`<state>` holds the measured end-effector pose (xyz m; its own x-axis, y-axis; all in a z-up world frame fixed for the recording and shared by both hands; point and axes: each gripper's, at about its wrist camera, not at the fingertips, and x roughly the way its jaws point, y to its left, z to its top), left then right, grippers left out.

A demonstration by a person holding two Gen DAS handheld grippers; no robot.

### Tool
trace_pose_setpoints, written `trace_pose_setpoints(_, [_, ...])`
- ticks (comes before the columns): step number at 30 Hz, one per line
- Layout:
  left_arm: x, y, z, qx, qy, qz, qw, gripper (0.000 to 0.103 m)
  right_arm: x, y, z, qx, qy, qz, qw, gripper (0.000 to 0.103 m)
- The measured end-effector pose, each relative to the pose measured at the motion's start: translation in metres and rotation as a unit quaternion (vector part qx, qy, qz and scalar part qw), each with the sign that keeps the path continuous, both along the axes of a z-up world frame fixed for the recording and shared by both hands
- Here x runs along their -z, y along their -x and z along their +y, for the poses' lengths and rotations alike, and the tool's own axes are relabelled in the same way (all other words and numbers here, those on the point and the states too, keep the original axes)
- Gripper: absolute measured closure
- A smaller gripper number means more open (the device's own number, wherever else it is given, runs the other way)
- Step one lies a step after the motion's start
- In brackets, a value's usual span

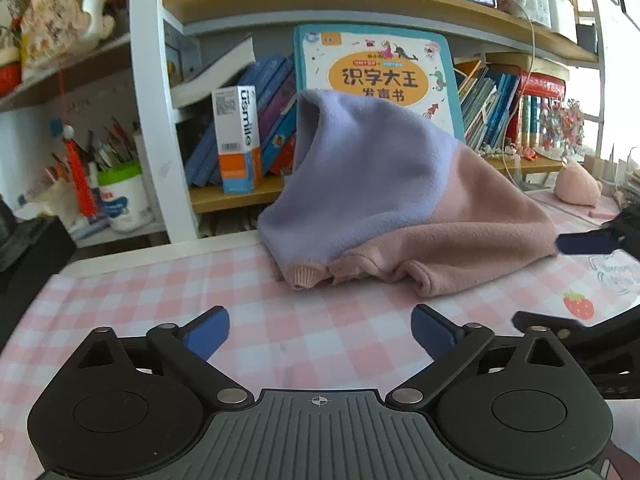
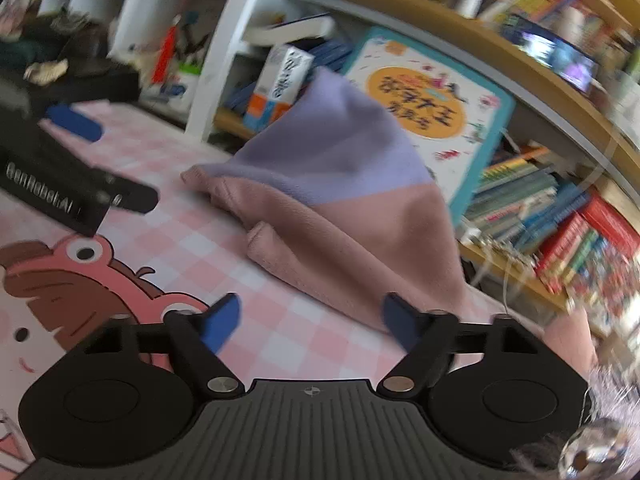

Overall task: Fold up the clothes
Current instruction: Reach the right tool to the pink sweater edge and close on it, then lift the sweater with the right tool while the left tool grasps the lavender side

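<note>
The bookshelf (image 1: 360, 4) takes up the whole top half of both views: wood-look boards on white posts, crammed with book spines, a phone-like screen glowing at the upper right of the left wrist view. Under it is the table (image 1: 280, 320), covered in a smooth pink-and-white check mat with a strawberry print at the right edge (the right wrist view also catches a big cartoon face printed at lower left).

Centre of frame sits the fleece top (image 1: 392, 200), soft and fuzzy, lilac on its upper part and dusty pink below, with a ribbed knit cuff poking out at the front hem. It's slumped in a tent-like heap on the mat, peak leaning against a big glossy children's book (image 1: 376, 76) with an orange oval on its cover. Left of that stands a tall white and orange carton (image 1: 238, 140).

The left gripper (image 1: 320, 334) fills the bottom of its view, black linkages with blue pads spread wide, nothing in between, well short of the fabric. The right gripper (image 2: 310, 322) is parted less widely, also empty; its right-hand pad overlaps the pink edge of the fleece in frame, but I can't tell if it touches. That view is tilted and blurry.
</note>
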<state>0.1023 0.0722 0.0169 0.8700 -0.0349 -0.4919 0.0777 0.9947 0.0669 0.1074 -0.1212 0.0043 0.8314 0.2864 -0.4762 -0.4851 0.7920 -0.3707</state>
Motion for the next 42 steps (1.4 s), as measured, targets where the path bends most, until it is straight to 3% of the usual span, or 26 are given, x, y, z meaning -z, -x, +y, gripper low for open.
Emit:
trace_pose_setpoints(3, [0.001,-0.012,0.004,0.018,0.007,0.012,0.9997,0.007,0.001,-0.015,0.006,-0.016,0.006,0.012,1.000,0.044])
trace_pose_setpoints(9, [0.006,-0.026,0.002,0.047,-0.007,0.012,0.9988,0.007,0.004,-0.025,0.019,-0.042,0.016,0.018,0.999,0.047])
trace_pose_setpoints(17, [0.015,-0.037,0.014,0.049,0.039,0.015,0.9979,0.008,0.012,-0.051,0.045,-0.046,0.037,0.029,0.998,0.052])
trace_pose_setpoints(22, [0.019,-0.038,0.022,0.047,0.041,0.016,0.9979,0.008,0.015,-0.074,0.057,-0.030,0.021,0.048,0.998,0.055])
trace_pose_setpoints(23, [0.019,-0.038,0.023,0.049,0.040,0.016,0.9979,0.008,0.015,-0.078,0.058,-0.027,0.016,0.052,0.998,0.058])
trace_pose_setpoints(27, [0.021,-0.036,0.023,0.060,0.029,0.012,0.9977,0.008,0.015,-0.085,0.060,-0.027,-0.003,0.066,0.997,0.085])
trace_pose_setpoints(29, [0.022,-0.034,0.022,0.068,0.019,0.009,0.9975,0.008,0.012,-0.078,0.060,-0.021,0.002,0.044,0.999,0.090])
trace_pose_setpoints(34, [0.020,-0.028,0.015,0.088,-0.003,-0.005,0.9961,0.010,-0.018,-0.049,0.033,-0.008,-0.014,-0.019,1.000,0.091])
trace_pose_setpoints(39, [0.021,-0.021,-0.002,0.109,-0.022,-0.018,0.9936,0.027,-0.049,-0.019,-0.014,0.022,-0.045,-0.052,0.997,0.091])
trace_pose_setpoints(42, [0.022,-0.018,-0.016,0.121,-0.041,-0.020,0.9916,0.027,-0.061,-0.003,-0.038,0.037,-0.060,-0.062,0.996,0.091])
